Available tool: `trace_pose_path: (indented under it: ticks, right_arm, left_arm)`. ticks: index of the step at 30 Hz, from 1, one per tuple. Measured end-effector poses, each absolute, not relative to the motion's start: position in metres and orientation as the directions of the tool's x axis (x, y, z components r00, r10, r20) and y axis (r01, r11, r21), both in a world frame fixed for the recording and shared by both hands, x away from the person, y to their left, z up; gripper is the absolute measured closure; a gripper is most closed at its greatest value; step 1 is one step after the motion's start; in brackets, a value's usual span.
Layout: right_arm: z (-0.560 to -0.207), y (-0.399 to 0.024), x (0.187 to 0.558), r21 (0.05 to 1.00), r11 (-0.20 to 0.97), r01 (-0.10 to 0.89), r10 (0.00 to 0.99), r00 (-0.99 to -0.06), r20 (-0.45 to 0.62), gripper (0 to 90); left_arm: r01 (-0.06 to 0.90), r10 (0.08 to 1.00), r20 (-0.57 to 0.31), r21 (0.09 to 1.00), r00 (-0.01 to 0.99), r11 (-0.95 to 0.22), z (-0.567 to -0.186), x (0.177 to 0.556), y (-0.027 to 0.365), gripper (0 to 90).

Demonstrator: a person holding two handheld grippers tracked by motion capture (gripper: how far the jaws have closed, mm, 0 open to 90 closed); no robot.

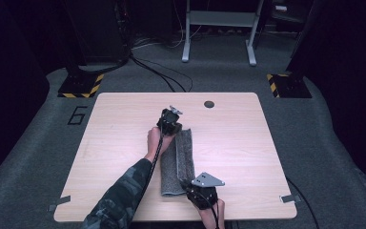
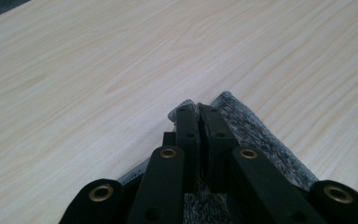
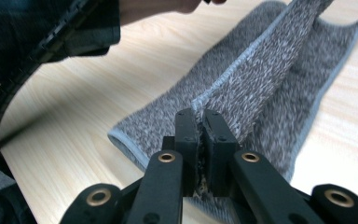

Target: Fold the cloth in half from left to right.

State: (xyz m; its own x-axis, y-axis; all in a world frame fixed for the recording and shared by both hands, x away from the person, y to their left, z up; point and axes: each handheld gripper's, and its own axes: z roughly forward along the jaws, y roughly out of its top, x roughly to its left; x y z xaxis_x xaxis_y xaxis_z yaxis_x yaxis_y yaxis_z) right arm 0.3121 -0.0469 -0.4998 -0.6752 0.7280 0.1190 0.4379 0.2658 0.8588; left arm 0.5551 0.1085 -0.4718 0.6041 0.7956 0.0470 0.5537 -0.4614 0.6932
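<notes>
**Grey towel pinched at both ends**

The left tongs [image 1: 170, 125] are pinching the far end of the grey towel [image 1: 183, 157], which is lying lengthwise, folded, near the middle of the desk [image 1: 238, 143]. The right tongs [image 1: 190, 187] are clamping the towel's near edge, lifting a fold of it just above the layer beneath

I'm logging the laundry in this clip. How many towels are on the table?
1. A grey towel lies folded lengthwise at the middle of the table, its far end pinched by the left gripper, its near end by the right gripper. Nothing suggests another beneath.
</notes>
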Motion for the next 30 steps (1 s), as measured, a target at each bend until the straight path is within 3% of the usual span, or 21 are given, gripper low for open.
trace_pose_path:
  ticks: [8, 13, 17, 25, 30]
  right_arm:
    - [-0.511, -0.061, 0.310, 0.838, 0.278, 0.470, 0.761, -0.640, 0.106, 82.4]
    - [-0.514, -0.076, 0.313, 0.818, 0.262, 0.513, 0.798, -0.591, 0.115, 74.2]
    - [-0.515, -0.091, 0.310, 0.799, 0.262, 0.541, 0.819, -0.562, 0.113, 57.2]
    - [-0.505, -0.121, 0.318, 0.803, 0.185, 0.567, 0.837, -0.520, 0.174, 36.2]
    - [-0.502, -0.109, 0.338, 0.795, 0.243, 0.556, 0.828, -0.546, 0.129, 25.0]
  left_arm:
    - [0.536, 0.771, 0.043, 0.695, 0.635, -0.480, -0.475, 0.557, 0.098, 81.8]
    - [0.548, 0.775, 0.011, 0.701, 0.632, -0.456, -0.473, 0.556, 0.099, 45.2]
    - [0.540, 0.762, 0.010, 0.699, 0.648, -0.468, -0.466, 0.551, 0.107, 29.4]
    - [0.551, 0.774, -0.011, 0.709, 0.633, -0.441, -0.470, 0.537, 0.143, 19.6]
    - [0.575, 0.798, -0.015, 0.702, 0.602, -0.421, -0.478, 0.526, 0.162, 18.6]
